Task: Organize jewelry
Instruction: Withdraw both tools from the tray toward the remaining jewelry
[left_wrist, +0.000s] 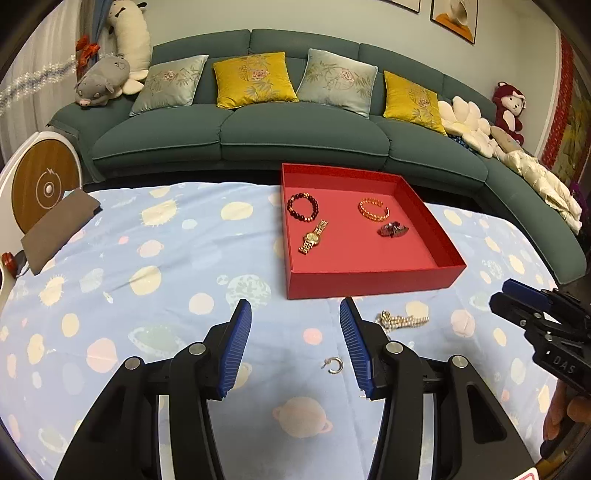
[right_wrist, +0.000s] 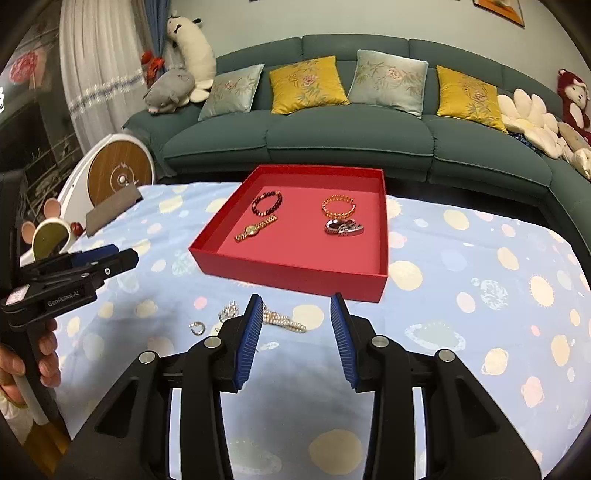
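Left wrist view: my left gripper (left_wrist: 295, 306) hangs with fingers spread above the cloth (left_wrist: 166, 266), holding nothing; a hoop (left_wrist: 334, 365) lies between them, pearls (left_wrist: 400, 320) just right. The red tray (left_wrist: 369, 284) holds two bracelets, a watch (left_wrist: 313, 237) and a brooch.

Right wrist view: my right gripper (right_wrist: 297, 301) is likewise spread and bare, pearls (right_wrist: 284, 320) beside its left finger, tray (right_wrist: 288, 275) beyond.

The shallow red cardboard tray (left_wrist: 369, 284) looks matt and smooth. Inside it, the gold metal link watch (left_wrist: 313, 237) shines, the dark red bead bracelet (left_wrist: 303, 206) looks glossy, and the orange bead bracelet (left_wrist: 373, 209) glints. Just in front of the tray, on the pale blue planet-print cloth (left_wrist: 166, 295), soft and slightly creased, lie a lustrous pearl strand (left_wrist: 402, 320) and a polished silver metal hoop earring (left_wrist: 334, 365). Both grippers have matt black plastic bodies and ribbed blue pads (left_wrist: 236, 350).
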